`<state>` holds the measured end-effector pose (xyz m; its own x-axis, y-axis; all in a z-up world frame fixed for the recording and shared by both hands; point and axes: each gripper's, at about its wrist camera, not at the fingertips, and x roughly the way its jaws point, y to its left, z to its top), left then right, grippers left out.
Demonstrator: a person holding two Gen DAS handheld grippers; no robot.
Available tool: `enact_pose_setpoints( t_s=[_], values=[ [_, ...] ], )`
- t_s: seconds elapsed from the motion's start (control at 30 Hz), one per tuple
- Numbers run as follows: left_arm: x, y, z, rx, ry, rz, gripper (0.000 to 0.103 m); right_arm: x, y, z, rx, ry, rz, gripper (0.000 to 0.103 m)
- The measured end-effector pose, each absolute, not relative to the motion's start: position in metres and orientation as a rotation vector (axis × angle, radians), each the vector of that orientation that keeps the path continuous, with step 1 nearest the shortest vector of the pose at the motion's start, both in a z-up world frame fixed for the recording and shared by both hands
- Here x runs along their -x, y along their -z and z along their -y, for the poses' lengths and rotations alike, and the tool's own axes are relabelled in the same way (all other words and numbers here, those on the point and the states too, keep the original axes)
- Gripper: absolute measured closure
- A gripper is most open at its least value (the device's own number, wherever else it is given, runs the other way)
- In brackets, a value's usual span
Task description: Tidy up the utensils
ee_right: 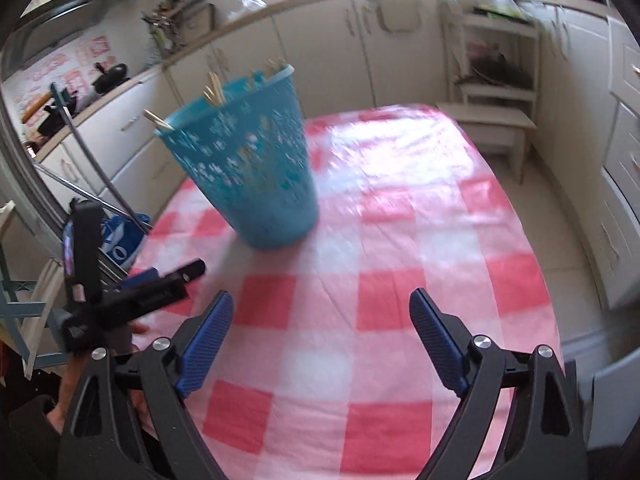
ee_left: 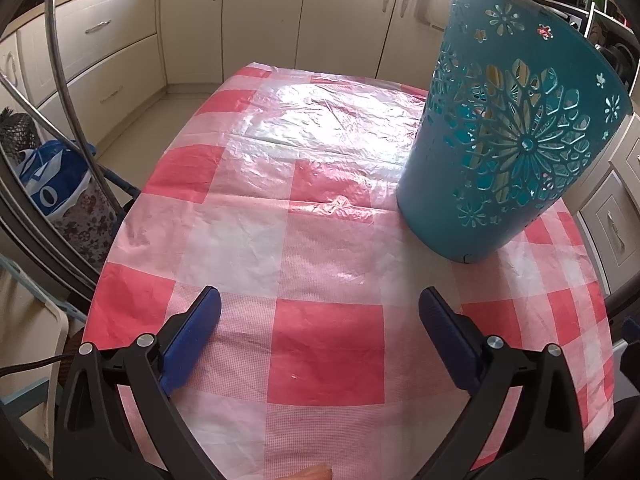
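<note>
Judging by its thin, flower-pierced plastic wall, I expect the teal basket (ee_right: 256, 168) to be light, a little flexible and easy to tip, so I'd take it by the rim. It stands upright on the counter (ee_right: 400, 272) under a glossy, crinkled pink-check cover, with pale wooden utensils (ee_right: 214, 88) poking out. Both my left gripper (ee_left: 320, 312) and right gripper (ee_right: 322, 316) have their ribbed blue jaws spread wide on nothing.

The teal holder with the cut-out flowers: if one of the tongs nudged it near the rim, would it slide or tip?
Probably tip. The teal holder is tall, narrower at the base than the rim, and looks like thin perforated plastic, so likely light. The wooden utensils poking above the rim may raise its balance point. The glossy checked tablecloth might let it slide if pushed low.
</note>
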<state>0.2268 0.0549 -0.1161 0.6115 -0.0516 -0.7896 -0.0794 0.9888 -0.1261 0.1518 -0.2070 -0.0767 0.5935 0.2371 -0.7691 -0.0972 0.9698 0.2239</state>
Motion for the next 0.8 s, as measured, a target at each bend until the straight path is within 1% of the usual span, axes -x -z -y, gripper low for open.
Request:
enact_pose_setpoints(
  t_s=[0.1,0.13,0.23,0.47,0.63,0.73,0.8],
  values=[
    [-0.219,0.111,-0.052,0.104,-0.076,-0.939,0.008,-0.143,0.073,0.201,-0.146,-0.179,-0.932,0.013],
    [-0.213,0.108,-0.05,0.078,-0.111,-0.942,0.008,-0.138,0.069,0.199,-0.133,-0.17,-0.93,0.01],
    [-0.178,0.086,-0.043,0.061,-0.123,-0.903,0.008,-0.118,0.049,0.199,-0.127,-0.172,-0.906,0.008],
    [-0.074,0.017,-0.042,0.16,-0.119,-0.815,0.008,-0.058,-0.001,0.199,-0.155,-0.185,-0.843,0.008],
    [-0.004,-0.029,-0.018,0.036,-0.085,-0.74,0.008,-0.012,-0.032,0.198,-0.138,-0.205,-0.842,0.008],
    [0.027,-0.049,-0.011,0.0,-0.046,-0.766,0.008,0.017,-0.054,0.205,-0.191,-0.213,-0.832,0.007],
    [0.043,-0.06,-0.01,0.031,-0.032,-0.787,0.008,0.032,-0.064,0.209,-0.228,-0.189,-0.815,0.007]
  ],
)
